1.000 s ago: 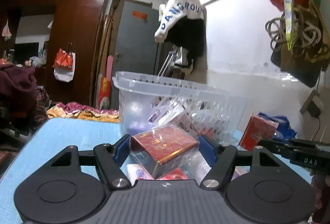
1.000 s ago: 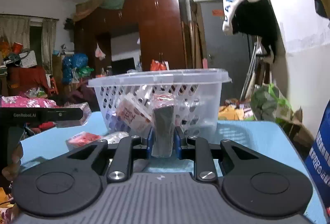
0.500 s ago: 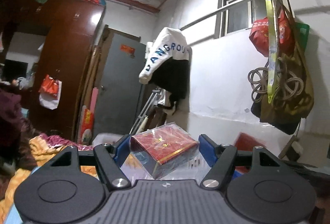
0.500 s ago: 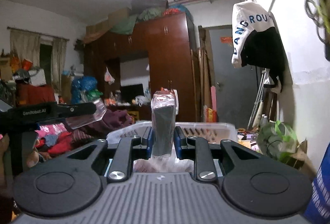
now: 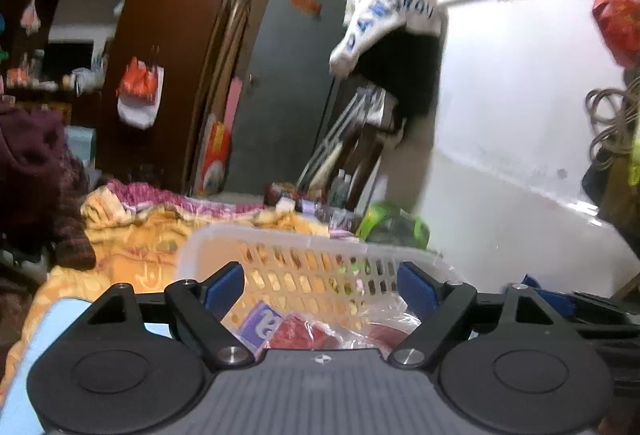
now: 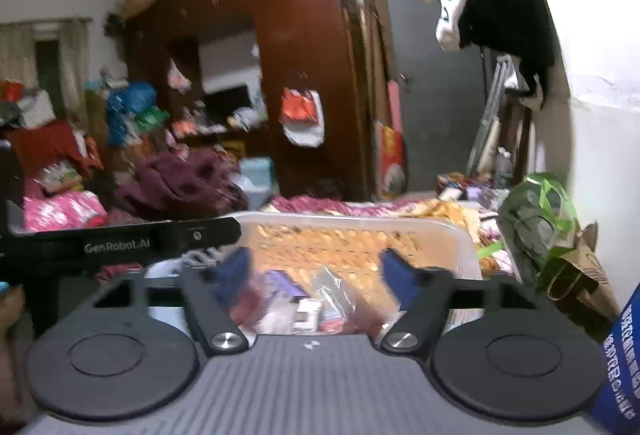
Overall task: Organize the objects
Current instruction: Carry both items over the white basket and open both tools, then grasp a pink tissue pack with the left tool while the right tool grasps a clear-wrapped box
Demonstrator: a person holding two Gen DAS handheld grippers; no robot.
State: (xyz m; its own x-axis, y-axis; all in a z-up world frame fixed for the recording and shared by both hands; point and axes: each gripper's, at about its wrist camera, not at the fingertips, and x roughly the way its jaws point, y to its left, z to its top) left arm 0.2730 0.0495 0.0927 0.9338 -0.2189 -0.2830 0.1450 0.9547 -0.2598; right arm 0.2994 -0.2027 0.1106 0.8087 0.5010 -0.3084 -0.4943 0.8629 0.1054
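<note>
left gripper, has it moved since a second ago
Yes. The left gripper now looks over the basket rim from above, having earlier faced its side; its jaws, then clamping a red box, stand open.

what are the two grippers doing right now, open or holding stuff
Left gripper: open, holding nothing, above the clear basket.
Right gripper: open, holding nothing, over the same basket's wrapped packets.

Cluttered home bedroom, wooden wardrobe (image 6: 304, 47), bedding (image 5: 152, 235)
</note>
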